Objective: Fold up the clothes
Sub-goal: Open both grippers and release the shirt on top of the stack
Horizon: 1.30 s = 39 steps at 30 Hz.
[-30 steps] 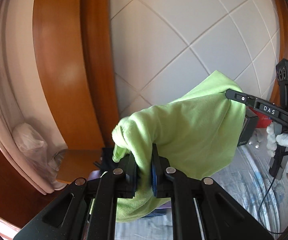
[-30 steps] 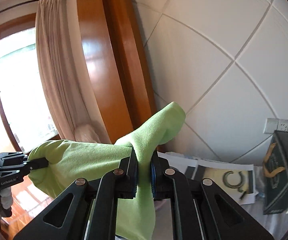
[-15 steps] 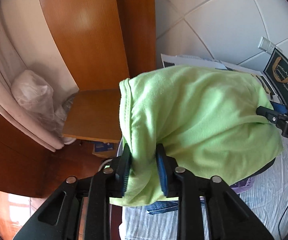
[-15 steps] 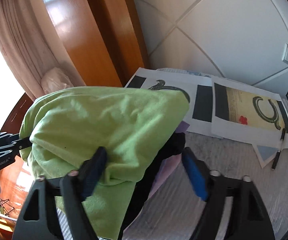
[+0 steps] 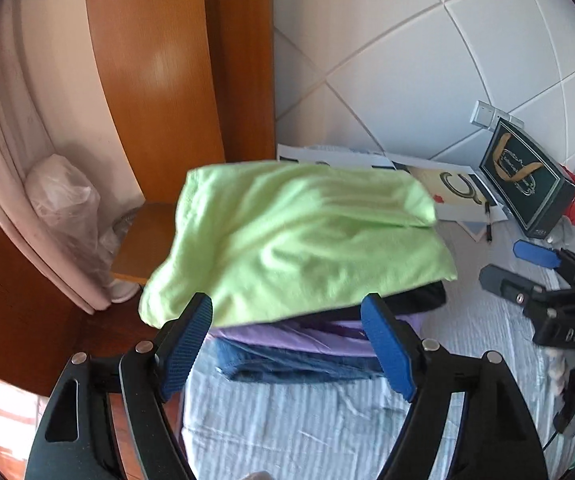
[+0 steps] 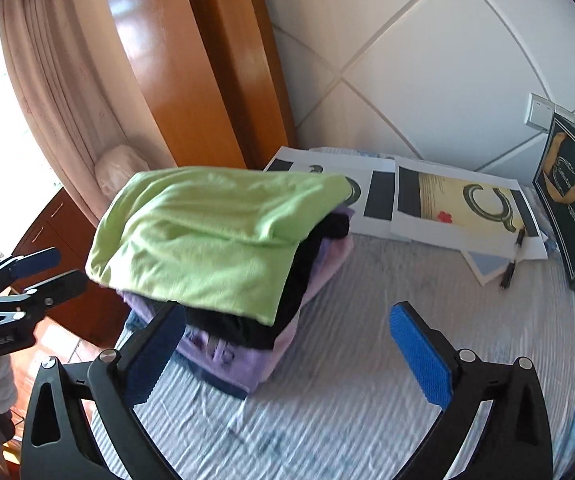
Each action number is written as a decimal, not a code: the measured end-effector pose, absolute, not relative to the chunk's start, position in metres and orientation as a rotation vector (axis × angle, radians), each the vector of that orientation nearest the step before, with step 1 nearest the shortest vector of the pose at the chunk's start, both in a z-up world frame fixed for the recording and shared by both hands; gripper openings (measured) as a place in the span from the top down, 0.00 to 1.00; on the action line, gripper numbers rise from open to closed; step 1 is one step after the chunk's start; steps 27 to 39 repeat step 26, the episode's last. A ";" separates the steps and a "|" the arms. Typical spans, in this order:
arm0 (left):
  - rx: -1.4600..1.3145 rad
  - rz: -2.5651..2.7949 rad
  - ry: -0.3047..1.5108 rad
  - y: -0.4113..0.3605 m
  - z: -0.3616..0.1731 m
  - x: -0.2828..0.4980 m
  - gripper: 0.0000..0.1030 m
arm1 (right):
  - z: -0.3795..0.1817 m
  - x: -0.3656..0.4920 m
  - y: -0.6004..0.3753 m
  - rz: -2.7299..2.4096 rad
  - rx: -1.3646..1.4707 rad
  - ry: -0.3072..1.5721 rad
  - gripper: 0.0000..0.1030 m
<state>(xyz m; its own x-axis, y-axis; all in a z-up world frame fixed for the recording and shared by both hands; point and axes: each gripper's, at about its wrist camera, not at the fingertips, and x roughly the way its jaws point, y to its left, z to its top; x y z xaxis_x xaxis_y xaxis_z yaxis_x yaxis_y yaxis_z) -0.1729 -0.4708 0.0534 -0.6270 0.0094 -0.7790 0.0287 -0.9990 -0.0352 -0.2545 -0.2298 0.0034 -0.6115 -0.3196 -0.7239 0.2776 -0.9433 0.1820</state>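
Striped bedsheet fills the lower frame, with the right gripper low and released, jaws wide. Left gripper is released too, holding nothing. Beyond them, at frame centre, the green garment lies folded on the clothes pile. Farther back, upper right, printed papers lie near the tiled wall.

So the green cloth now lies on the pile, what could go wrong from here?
The green cloth overhangs the clothes pile toward the bed's edge, so it may slide off. The left gripper, open, sits close under its hem and might snag it when pulling away. The right gripper is also open.
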 end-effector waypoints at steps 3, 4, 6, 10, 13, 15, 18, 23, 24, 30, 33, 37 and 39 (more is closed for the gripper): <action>1.375 -2.854 0.128 -0.462 0.050 -0.166 0.25 | 0.003 -0.239 -0.233 -2.578 1.143 -0.033 0.00; 1.375 -2.853 0.132 -0.460 0.049 -0.165 0.25 | 0.002 -0.236 -0.235 -2.584 1.145 -0.016 0.01; 1.362 -2.845 0.126 -0.457 0.050 -0.163 0.25 | 0.001 -0.233 -0.238 -2.592 1.151 0.007 0.01; 1.368 -2.853 0.099 -0.450 0.051 -0.161 0.25 | 0.000 -0.230 -0.244 -2.600 1.166 0.032 0.01; 1.343 -2.835 0.036 -0.447 0.050 -0.161 0.24 | -0.001 -0.229 -0.249 -2.605 1.178 0.058 0.01; 1.334 -2.832 0.026 -0.447 0.050 -0.159 0.24 | -0.001 -0.229 -0.253 -2.598 1.182 0.072 0.01; 1.331 -2.826 0.021 -0.450 0.048 -0.158 0.24 | -0.004 -0.230 -0.254 -2.593 1.199 0.065 0.01; 1.336 -2.801 0.034 -0.459 0.044 -0.158 0.24 | -0.008 -0.230 -0.257 -2.587 1.240 0.098 0.01; 1.335 -2.797 0.033 -0.460 0.044 -0.157 0.24 | -0.008 -0.230 -0.258 -2.592 1.244 0.111 0.01; 1.336 -2.794 0.025 -0.462 0.043 -0.155 0.25 | -0.008 -0.231 -0.260 -2.600 1.254 0.136 0.00; 1.336 -2.794 0.025 -0.462 0.043 -0.155 0.25 | -0.008 -0.231 -0.260 -2.600 1.254 0.136 0.00; 1.336 -2.794 0.025 -0.462 0.043 -0.155 0.25 | -0.008 -0.231 -0.260 -2.600 1.254 0.136 0.00; 1.336 -2.794 0.025 -0.462 0.043 -0.155 0.25 | -0.008 -0.231 -0.260 -2.600 1.254 0.136 0.00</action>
